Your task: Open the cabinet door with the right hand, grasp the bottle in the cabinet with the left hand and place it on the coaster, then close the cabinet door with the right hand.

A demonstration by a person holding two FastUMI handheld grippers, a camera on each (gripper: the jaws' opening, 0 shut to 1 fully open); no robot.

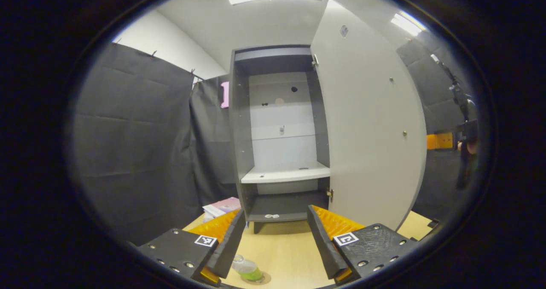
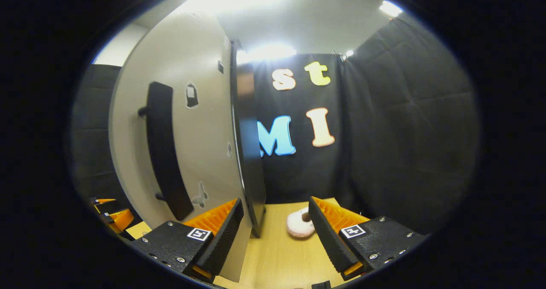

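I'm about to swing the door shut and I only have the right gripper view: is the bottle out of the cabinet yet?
Observer: Yes. In the left gripper view the bottle stands on the coaster, on the table.
Operator: Is the left hand-held gripper holding it?
Observer: No. The left hand-held gripper is open, its fingers spread apart above the bottle.
Operator: Is there anything on the shelves that the door could catch?
Observer: The white shelf inside the cabinet carries no bottle, and nothing juts past its front edge.
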